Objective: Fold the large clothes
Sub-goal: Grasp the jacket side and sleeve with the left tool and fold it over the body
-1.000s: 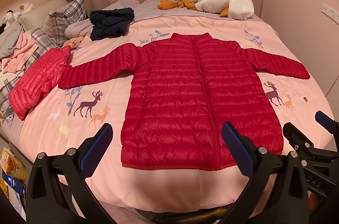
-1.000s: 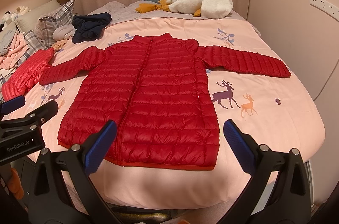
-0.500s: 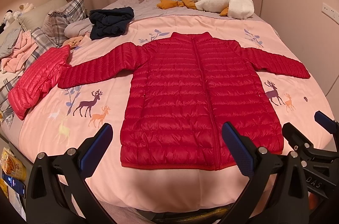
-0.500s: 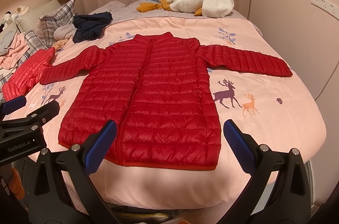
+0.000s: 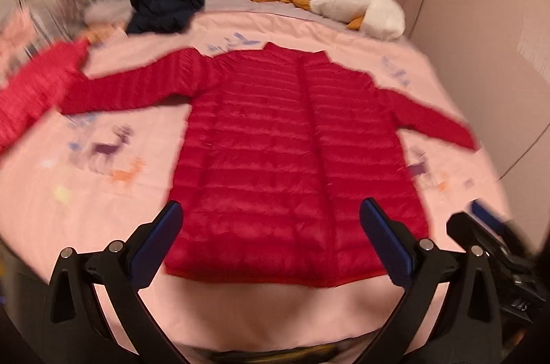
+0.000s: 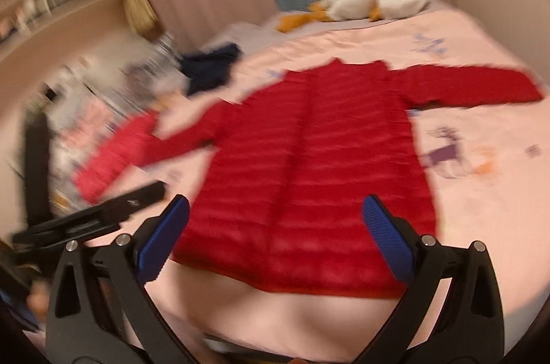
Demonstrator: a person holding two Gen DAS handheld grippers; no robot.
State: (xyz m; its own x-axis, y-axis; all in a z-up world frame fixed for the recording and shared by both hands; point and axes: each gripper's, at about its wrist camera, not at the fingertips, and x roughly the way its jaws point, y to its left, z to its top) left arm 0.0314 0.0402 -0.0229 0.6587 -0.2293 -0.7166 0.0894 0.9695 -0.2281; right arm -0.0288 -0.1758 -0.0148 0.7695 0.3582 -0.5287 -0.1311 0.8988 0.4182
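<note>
Hovering wide apart, both grippers (image 5: 271, 219) (image 6: 275, 214) empty over red jacket (image 5: 292, 157)

Red quilted puffer jacket (image 5: 292, 157) flat on pink bedspread (image 5: 103, 192), front up, zipped, sleeves spread sideways.

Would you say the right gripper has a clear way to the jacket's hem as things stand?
Probably yes: the right gripper is open and empty, and the red jacket lies flat on the bed with its hem uncovered just ahead.
</note>
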